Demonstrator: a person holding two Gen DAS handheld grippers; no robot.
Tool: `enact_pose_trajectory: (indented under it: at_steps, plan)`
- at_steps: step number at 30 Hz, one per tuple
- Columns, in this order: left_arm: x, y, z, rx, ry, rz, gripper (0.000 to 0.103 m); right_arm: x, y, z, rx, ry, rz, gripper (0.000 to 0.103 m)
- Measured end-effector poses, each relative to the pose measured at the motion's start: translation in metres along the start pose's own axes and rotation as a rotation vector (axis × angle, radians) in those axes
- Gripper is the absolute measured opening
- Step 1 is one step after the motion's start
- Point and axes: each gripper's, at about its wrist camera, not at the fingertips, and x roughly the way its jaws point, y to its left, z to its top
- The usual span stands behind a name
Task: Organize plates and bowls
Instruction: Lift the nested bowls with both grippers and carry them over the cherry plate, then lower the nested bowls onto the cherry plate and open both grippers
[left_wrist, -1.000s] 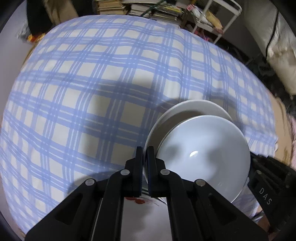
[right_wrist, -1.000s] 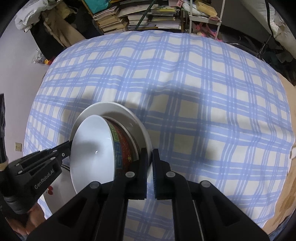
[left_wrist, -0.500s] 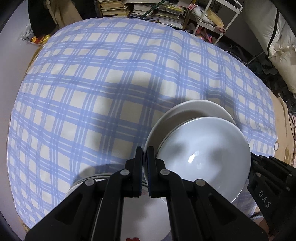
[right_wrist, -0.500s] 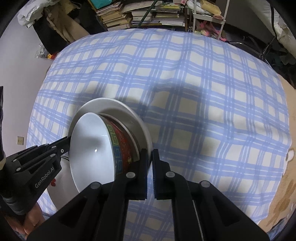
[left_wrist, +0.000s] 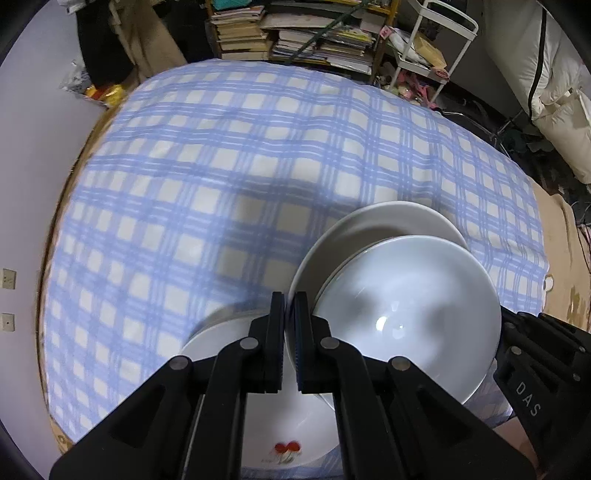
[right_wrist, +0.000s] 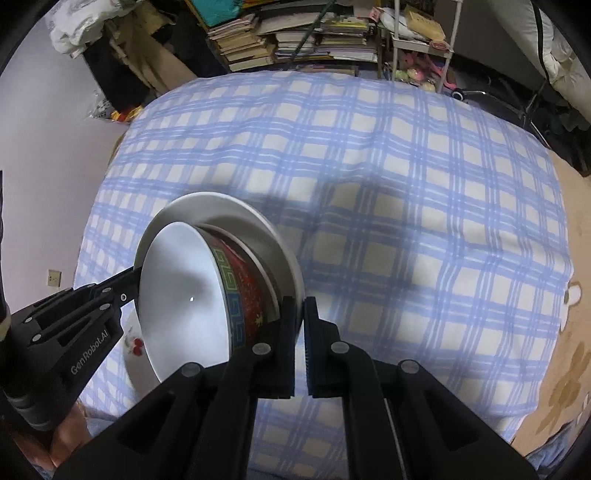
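Room: stacked books (left_wrist: 317, 37) and a white wire cart (left_wrist: 436, 44) stand beyond the far edge.
Table: blue-checked tablecloth (left_wrist: 229, 162) covers it.
Lifted stack: white plate (left_wrist: 373, 229) carrying a red-patterned bowl (right_wrist: 243, 291), over the near edge.
Left gripper (left_wrist: 290, 317): pinching the plate's rim.
Right gripper (right_wrist: 300, 321): pinching the opposite rim.
Cherry-printed plate (left_wrist: 273, 432): lies on the cloth below.
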Motion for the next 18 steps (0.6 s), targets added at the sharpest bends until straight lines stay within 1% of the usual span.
enact_pose_trajectory:
  at_steps: [3,8,11,13,18]
  plan:
    - [-0.014,0.01,-0.013,-0.015,-0.014,0.016,0.002,-0.007,0.009,-0.01,-0.003,-0.01,0.021,0.008]
    - [-0.018,0.03,-0.043,-0.048,0.006,0.029,0.003,-0.007,0.028,-0.034,-0.036,0.004,0.038,0.008]
    - [-0.009,0.046,-0.064,-0.088,0.031,0.036,0.003,0.002,0.041,-0.051,-0.063,0.007,0.038,0.008]
    - [-0.001,0.055,-0.078,-0.106,0.05,0.054,0.002,0.012,0.049,-0.062,-0.08,0.027,0.036,0.008]
    - [0.016,0.064,-0.099,-0.114,0.071,0.09,0.002,0.036,0.065,-0.08,-0.131,0.056,0.023,0.008]
